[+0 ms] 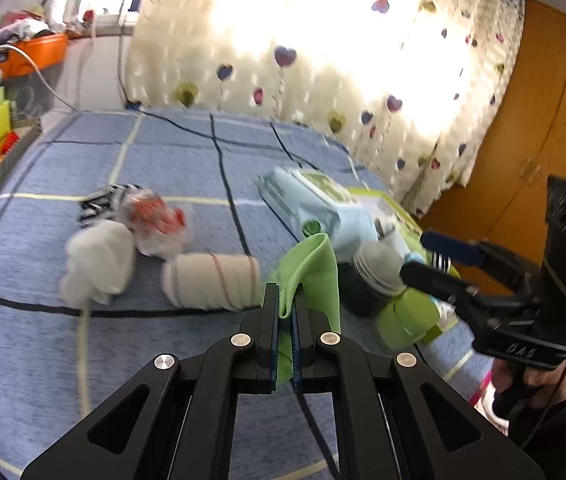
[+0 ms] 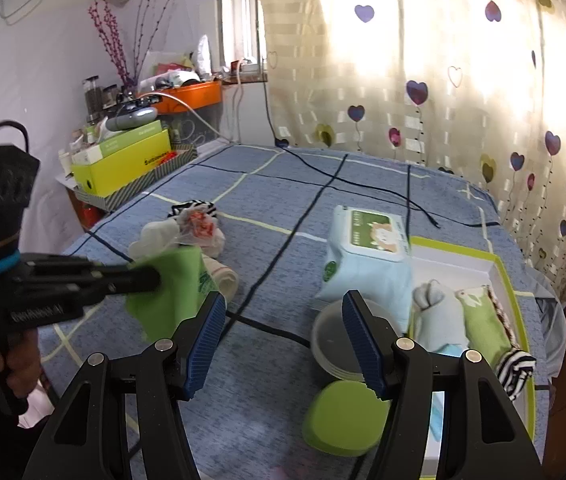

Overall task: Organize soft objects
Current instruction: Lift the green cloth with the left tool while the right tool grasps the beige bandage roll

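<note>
My left gripper is shut on a green cloth and holds it lifted above the blue checked bedspread. The right wrist view shows that cloth hanging from the left gripper at the left. My right gripper stands open with nothing between its blue pads, above a round grey container. A white sock bundle, a beige roll, a plastic bag with red print and a striped sock lie on the bed.
A white box with a green rim at the right holds a grey sock, a green pouch and a striped sock. A wipes pack and a green case lie beside it. A cluttered shelf stands at the left.
</note>
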`<state>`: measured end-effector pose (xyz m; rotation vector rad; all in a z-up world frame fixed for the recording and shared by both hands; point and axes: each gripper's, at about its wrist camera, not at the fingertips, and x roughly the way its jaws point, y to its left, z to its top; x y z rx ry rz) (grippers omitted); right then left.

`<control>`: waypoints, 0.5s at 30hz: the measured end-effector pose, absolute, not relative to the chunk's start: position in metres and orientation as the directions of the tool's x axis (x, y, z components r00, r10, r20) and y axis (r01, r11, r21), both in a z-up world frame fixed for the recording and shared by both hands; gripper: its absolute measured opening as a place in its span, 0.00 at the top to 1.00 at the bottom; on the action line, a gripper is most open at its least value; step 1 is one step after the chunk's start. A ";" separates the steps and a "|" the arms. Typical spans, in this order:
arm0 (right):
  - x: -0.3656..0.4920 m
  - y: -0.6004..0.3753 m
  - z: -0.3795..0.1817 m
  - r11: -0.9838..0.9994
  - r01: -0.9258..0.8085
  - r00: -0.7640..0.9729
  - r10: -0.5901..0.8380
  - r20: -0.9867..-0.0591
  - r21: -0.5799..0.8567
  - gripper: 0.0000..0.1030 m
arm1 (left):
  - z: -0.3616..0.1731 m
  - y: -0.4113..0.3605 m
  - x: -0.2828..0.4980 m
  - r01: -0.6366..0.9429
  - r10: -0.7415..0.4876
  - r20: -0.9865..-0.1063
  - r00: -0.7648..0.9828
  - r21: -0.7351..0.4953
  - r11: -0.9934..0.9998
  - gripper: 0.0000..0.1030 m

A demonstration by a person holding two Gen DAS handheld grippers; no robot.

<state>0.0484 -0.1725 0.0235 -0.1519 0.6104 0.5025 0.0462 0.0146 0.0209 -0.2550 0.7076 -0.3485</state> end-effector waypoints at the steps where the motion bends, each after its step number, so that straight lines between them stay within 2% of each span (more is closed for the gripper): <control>1: 0.049 -0.169 0.023 0.867 -0.498 0.701 0.410 -0.584 0.011 0.41 | 0.023 0.020 0.044 0.218 -0.389 -0.580 0.716 -0.343 0.914 0.95; 15: 0.073 -0.106 -0.001 0.823 -0.567 0.610 0.451 -0.651 0.039 0.41 | 0.022 0.089 0.035 0.104 -0.303 -0.559 0.772 -0.360 0.927 0.95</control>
